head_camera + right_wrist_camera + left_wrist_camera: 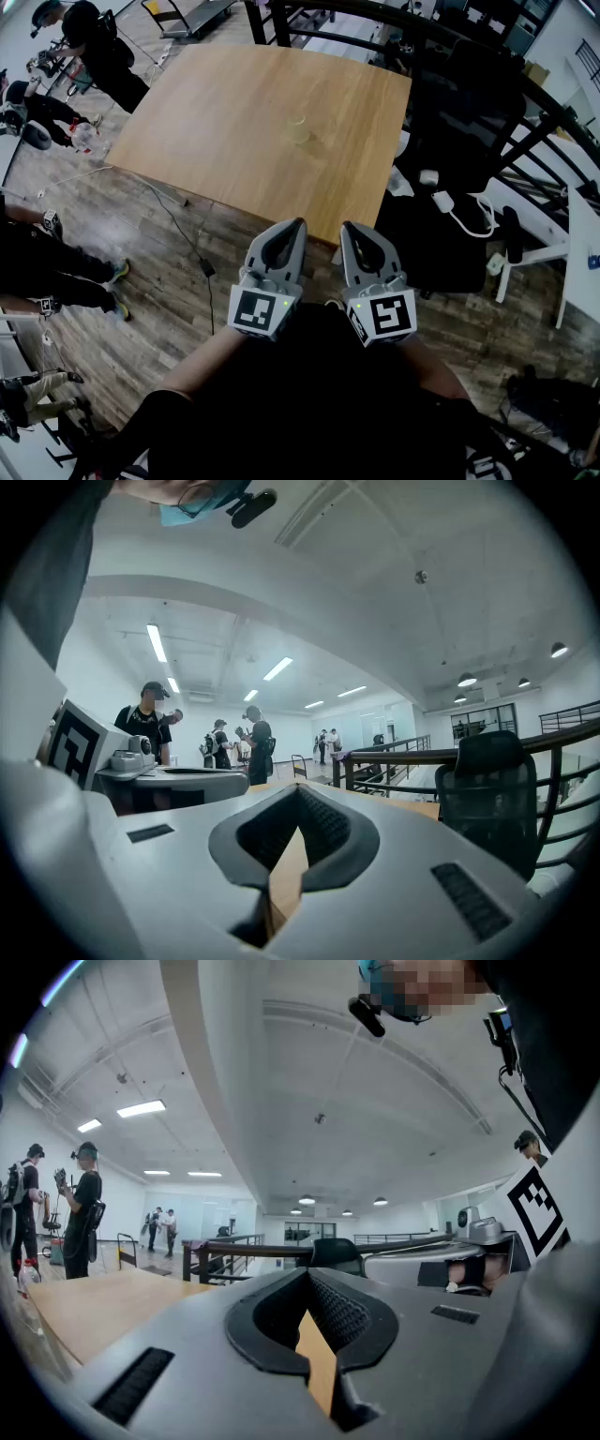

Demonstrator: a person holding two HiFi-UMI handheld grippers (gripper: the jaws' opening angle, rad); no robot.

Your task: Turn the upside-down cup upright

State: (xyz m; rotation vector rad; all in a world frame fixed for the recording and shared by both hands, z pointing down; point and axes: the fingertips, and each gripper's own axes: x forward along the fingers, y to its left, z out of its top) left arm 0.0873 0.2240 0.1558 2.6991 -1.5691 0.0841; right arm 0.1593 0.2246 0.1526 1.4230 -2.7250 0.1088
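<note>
A clear plastic cup [299,129] stands upside down near the middle of the wooden table [216,141]; it is faint against the wood. My left gripper [293,227] and right gripper [352,230] are held side by side close to my body, just short of the table's near edge, both level and pointing at the table. Each one is shut with nothing between its jaws. In the left gripper view the left gripper [307,1275] shows only the tabletop [84,1312] past it; the right gripper [298,793] view is the same. The cup does not show in either gripper view.
A black office chair [450,141] stands at the table's right side, with white cables and a plug [442,201] on it. A black railing [525,94] curves behind it. Several people [94,56] stand at the left. A cable [178,230] runs across the wooden floor.
</note>
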